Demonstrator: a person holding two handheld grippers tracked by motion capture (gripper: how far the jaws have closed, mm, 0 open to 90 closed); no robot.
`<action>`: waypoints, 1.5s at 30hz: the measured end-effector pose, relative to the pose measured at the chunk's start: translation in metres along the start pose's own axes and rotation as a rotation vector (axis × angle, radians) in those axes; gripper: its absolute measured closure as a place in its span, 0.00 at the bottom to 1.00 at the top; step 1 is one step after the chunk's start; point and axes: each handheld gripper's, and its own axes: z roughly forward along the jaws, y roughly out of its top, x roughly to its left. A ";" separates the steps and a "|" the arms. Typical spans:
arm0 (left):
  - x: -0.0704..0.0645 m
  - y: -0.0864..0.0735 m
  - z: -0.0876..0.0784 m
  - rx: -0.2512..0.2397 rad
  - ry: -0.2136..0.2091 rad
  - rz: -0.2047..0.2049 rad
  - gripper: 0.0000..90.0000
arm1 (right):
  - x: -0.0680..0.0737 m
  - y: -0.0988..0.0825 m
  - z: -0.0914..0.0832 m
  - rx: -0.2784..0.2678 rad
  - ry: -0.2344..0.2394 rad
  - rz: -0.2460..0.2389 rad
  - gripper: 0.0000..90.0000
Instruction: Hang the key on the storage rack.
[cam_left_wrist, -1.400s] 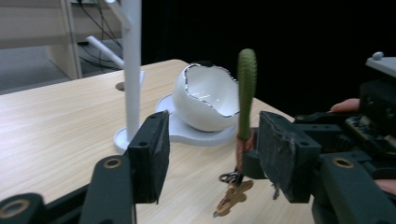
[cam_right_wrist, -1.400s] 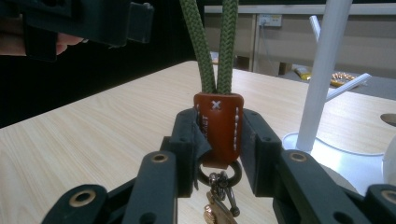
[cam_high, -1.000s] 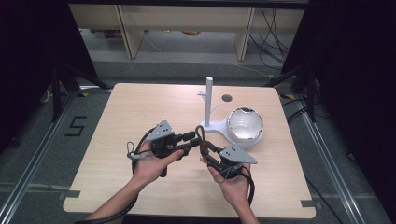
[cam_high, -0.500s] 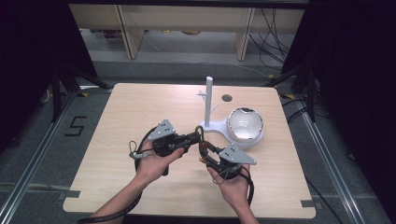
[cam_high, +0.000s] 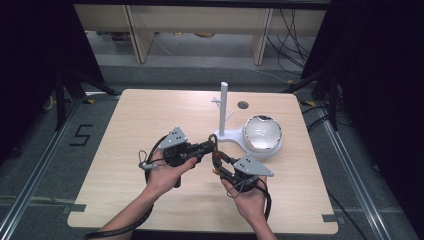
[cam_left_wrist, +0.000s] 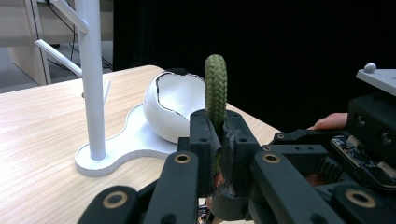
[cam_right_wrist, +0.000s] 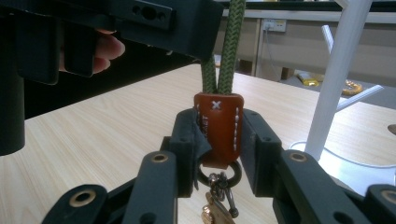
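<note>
While both grippers hold the keychain (cam_high: 215, 150), the white stand (cam_high: 223, 107) rises just behind.

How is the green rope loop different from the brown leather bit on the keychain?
The green rope loop is braided, round cord; the brown leather tab is flat and smooth with white stitching. The left gripper pinches the rope loop, while the right gripper squeezes the leather tab. A metal ring hangs under the leather tab, not from the rope loop. Both belong to one keychain, held above the table.
</note>
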 end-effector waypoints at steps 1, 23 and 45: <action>-0.001 0.001 0.000 0.003 0.007 0.006 0.93 | -0.001 0.001 0.000 -0.008 -0.012 -0.028 0.77; 0.012 0.011 -0.006 -0.011 0.121 0.079 0.93 | -0.009 0.000 -0.013 0.061 -0.021 0.008 0.60; 0.037 0.015 0.003 -0.013 0.273 0.096 0.93 | -0.035 -0.022 -0.056 0.124 -0.122 0.037 0.63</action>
